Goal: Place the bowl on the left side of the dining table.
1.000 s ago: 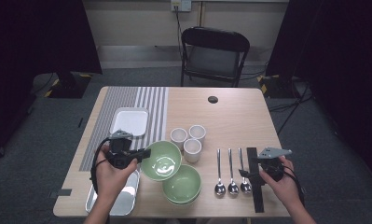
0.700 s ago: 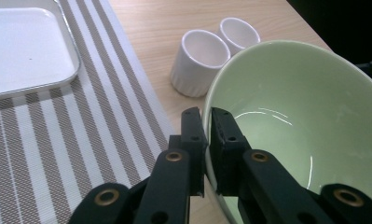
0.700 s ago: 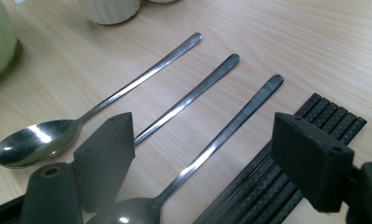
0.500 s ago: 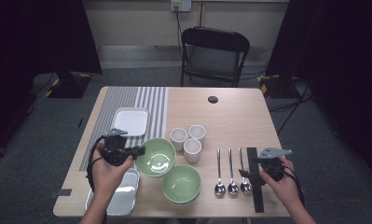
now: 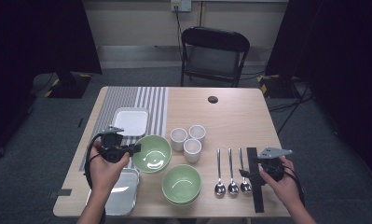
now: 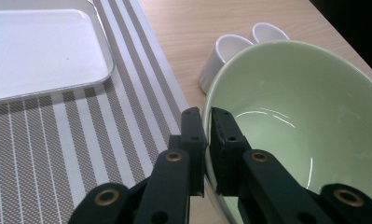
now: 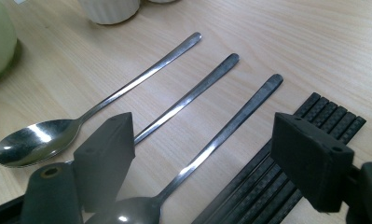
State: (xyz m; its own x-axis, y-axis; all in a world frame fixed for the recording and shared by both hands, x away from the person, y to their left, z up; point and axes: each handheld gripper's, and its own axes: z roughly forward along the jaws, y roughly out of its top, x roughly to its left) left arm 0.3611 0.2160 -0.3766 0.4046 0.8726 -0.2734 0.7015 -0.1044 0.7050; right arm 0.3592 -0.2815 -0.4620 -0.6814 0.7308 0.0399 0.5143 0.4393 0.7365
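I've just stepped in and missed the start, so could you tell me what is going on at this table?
A person at the table holds a gripper in each hand. The left gripper is shut on the rim of a green bowl, which sits partly on the striped mat. The right gripper is open, hovering over three spoons beside black chopsticks. A second green bowl, three white cups and two trays sit nearby.

I can read no text, label, brand, number or sign anywhere here.
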